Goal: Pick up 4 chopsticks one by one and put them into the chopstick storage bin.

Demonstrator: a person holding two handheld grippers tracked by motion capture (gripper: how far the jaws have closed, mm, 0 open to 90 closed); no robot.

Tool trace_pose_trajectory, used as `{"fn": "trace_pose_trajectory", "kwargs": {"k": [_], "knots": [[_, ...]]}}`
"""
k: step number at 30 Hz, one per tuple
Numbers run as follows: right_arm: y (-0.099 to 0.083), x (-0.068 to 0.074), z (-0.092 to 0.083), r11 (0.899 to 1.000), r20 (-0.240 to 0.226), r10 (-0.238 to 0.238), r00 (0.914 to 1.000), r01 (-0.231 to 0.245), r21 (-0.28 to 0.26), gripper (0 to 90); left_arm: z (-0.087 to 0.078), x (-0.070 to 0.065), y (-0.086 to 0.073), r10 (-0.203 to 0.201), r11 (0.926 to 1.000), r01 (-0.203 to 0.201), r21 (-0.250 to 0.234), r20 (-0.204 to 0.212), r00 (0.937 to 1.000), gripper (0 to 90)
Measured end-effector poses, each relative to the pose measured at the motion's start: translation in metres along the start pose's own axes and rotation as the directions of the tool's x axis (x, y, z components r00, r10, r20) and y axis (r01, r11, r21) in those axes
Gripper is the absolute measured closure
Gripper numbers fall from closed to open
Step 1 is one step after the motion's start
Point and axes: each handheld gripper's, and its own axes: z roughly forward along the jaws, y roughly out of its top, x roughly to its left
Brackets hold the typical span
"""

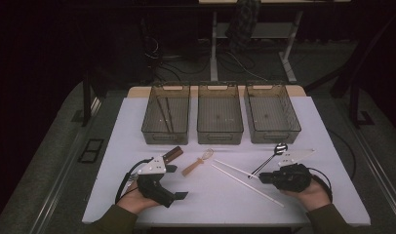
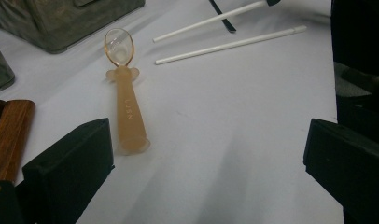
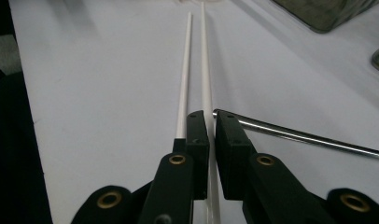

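My right tongs [image 3: 211,122] were pinching one white chopstick [image 3: 205,56] near its end, low on the tabletop [image 1: 206,204]; my left tongs [image 2: 204,163] stood spread, holding nothing. I judged the chopstick light, stiff and slippery, so it might swivel; a grip nearer mid-length seemed safer.

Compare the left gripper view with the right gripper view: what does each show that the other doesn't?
Left gripper view: an amber spoon and a wooden handle lying by the open left gripper. Right gripper view: the right gripper shut on one chopstick. Both: the two white chopsticks, the metal spoon's handle, the table and bins.
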Motion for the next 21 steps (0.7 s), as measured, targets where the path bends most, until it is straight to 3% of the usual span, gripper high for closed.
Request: {"fn": "trace_pose_trajectory", "kwargs": {"k": [12, 21], "knots": [[0.009, 0.0, -0.009, 0.998, -0.012, -0.004, 0.9999, 0.004, -0.063, 83.7, 0.001, 0.0, 0.0, -0.004, 1.0, 0.004, 0.005, -0.002, 1.0, 0.0], [0.023, -0.003, -0.009, 0.995, 0.005, 0.0, 1.0, 0.001, -0.1, 83.8, 0.001, 0.0, 0.0, -0.005, 1.0, 0.005, 0.003, -0.004, 1.0, 0.0]]}}
